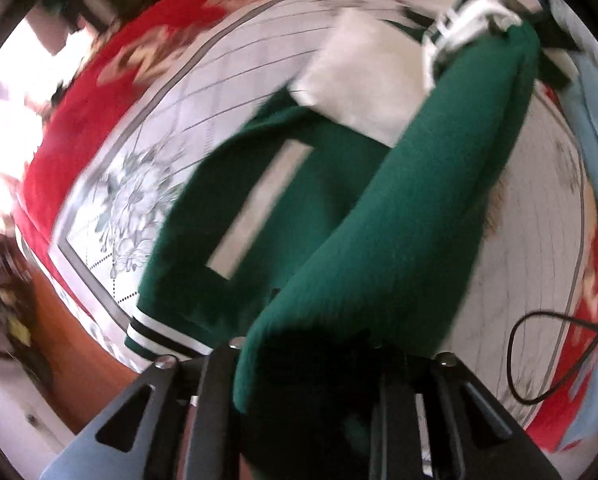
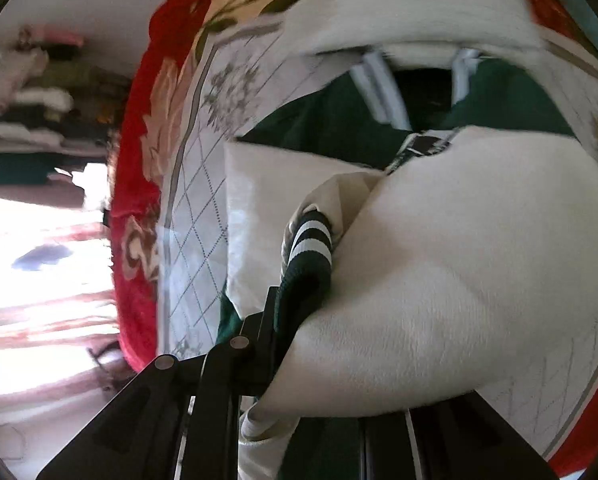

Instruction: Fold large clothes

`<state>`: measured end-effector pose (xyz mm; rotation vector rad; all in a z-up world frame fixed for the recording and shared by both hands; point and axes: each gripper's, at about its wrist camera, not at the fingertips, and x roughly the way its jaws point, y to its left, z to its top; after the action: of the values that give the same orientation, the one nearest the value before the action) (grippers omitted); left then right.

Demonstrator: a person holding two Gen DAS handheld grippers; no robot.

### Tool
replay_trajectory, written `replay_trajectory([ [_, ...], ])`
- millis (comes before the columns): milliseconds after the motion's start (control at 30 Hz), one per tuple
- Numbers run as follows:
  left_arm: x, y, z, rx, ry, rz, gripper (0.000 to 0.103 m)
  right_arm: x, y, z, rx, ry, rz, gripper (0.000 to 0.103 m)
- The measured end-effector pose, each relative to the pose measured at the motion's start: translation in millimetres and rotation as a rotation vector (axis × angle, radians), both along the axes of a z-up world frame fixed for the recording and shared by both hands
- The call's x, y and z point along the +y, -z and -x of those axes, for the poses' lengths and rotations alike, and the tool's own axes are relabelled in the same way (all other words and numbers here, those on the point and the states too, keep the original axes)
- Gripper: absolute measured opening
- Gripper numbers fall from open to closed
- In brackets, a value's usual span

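The left tongs (image 1: 311, 364) clamp a fold of the green knit jacket with white sleeves (image 1: 299, 216), lifting it above the white quilted bed cover (image 1: 519, 264). The right tongs (image 2: 299, 320) pinch its striped cuff (image 2: 311, 240) and white sleeve.

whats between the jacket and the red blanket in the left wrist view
A pale quilted sheet with grey grid lines and a flower print lies between the green jacket and the red blanket; the left wrist view shows it.
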<state>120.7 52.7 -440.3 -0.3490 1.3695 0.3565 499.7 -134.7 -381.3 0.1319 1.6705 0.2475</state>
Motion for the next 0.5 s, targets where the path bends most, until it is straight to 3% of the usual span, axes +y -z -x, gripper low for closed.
replay_trajectory([
  [167,82,40,1,0.026,-0.11,0.1,0.034,82,55,-11,0.033,-0.05,0.131,0.019],
  [233,104,54,5,0.034,-0.146,0.133,0.049,107,85,-18,0.076,-0.042,0.178,0.023],
  [333,129,72,17,0.062,-0.208,0.146,0.061,125,113,-23,0.136,-0.037,0.197,0.035],
  [367,136,77,22,0.072,-0.226,0.142,0.064,130,121,-25,0.156,-0.042,0.193,0.041],
  [400,142,81,26,0.078,-0.241,0.149,0.076,132,124,-27,0.18,-0.04,0.158,0.044],
  [433,147,84,31,0.079,-0.256,0.163,0.082,134,124,-28,0.194,-0.044,0.115,0.049],
  [500,152,85,37,0.077,-0.278,0.186,0.084,133,117,-32,0.215,-0.061,-0.03,0.057],
])
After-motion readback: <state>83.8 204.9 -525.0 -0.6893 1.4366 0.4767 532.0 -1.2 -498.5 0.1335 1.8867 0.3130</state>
